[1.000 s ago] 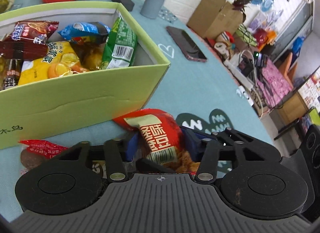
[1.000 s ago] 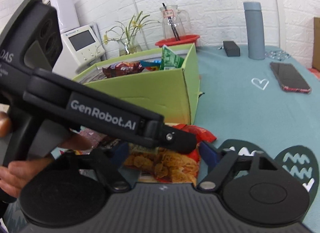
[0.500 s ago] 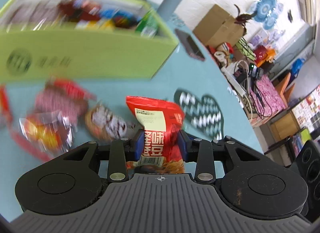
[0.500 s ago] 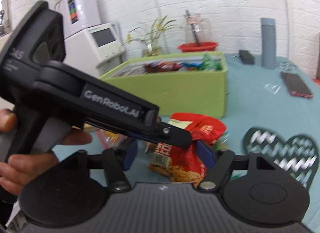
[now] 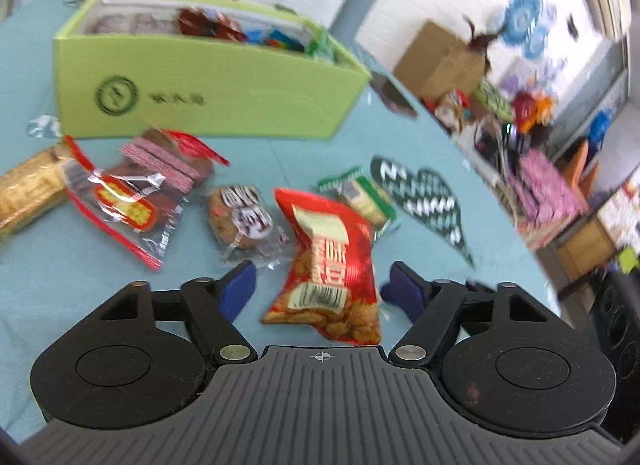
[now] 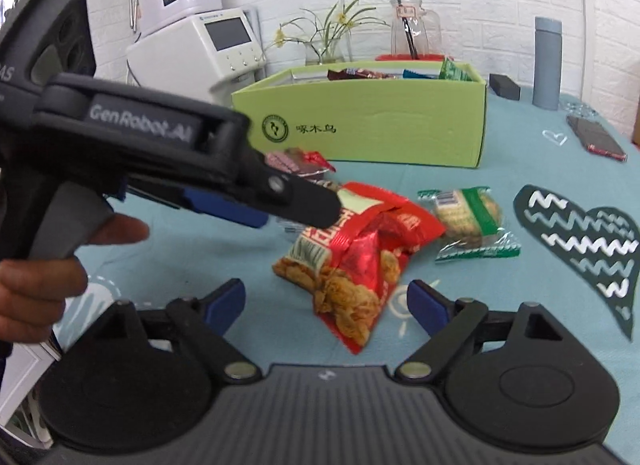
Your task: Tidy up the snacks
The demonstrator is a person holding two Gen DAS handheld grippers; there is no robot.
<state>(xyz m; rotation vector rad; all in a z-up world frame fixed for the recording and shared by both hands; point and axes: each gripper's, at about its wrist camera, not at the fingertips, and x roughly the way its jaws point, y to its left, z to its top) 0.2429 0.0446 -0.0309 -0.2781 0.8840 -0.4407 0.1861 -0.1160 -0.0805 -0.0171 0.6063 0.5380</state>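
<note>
A red snack bag lies on the teal tablecloth between the open jaws of my left gripper, not held. It also shows in the right wrist view, ahead of my open, empty right gripper. The left gripper reaches in from the left there. The green box holding several snack packets stands behind; it shows in the right wrist view too. A green cookie packet lies right of the red bag.
Loose snacks lie left of the red bag: a round brown cake, a clear red-edged packet, a pink-striped packet and a wafer roll. A phone, grey bottle and black block are at the far right.
My left gripper lifted the red bag away from beside the box, then opened and let it go onto the cloth. Both grippers have pulled back from the box; the right stayed open.
</note>
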